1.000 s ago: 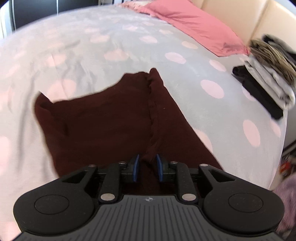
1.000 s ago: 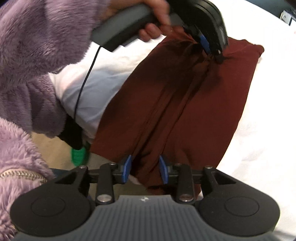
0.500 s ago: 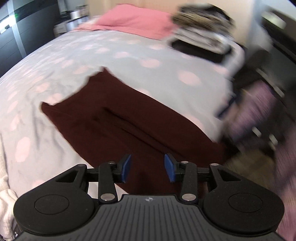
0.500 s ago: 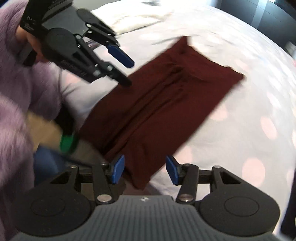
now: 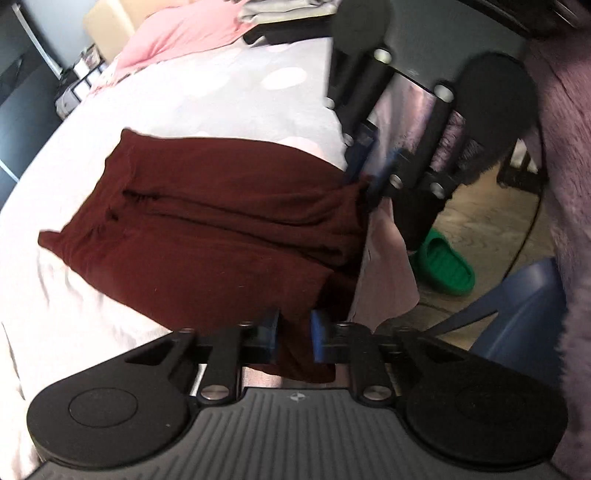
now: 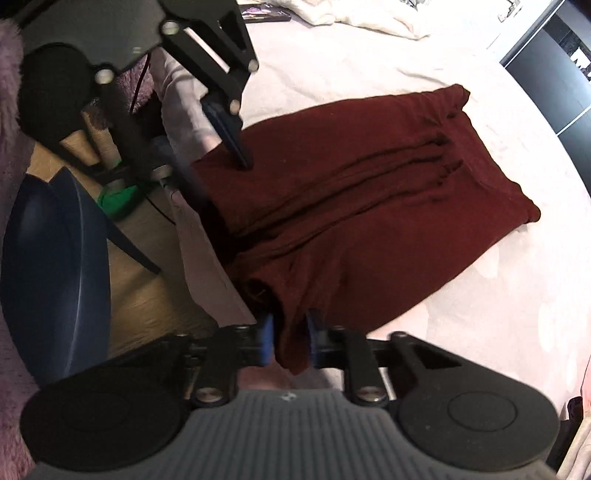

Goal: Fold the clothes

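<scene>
Maroon garment (image 5: 207, 229) lies lengthwise on the bed (image 5: 207, 92), folded narrow, its near end hanging over the bed's side edge; my left claw (image 5: 294, 334) is clenched on one hanging corner, my right claw (image 6: 290, 338) on the other; judged: long fold done, cross folds left; finished stack (image 5: 280, 14) near the pillow (image 5: 177, 37).

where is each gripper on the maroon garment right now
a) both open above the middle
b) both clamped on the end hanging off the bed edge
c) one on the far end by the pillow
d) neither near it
b: the left gripper and right gripper each pinch a corner of the maroon garment at the bed edge.
</scene>
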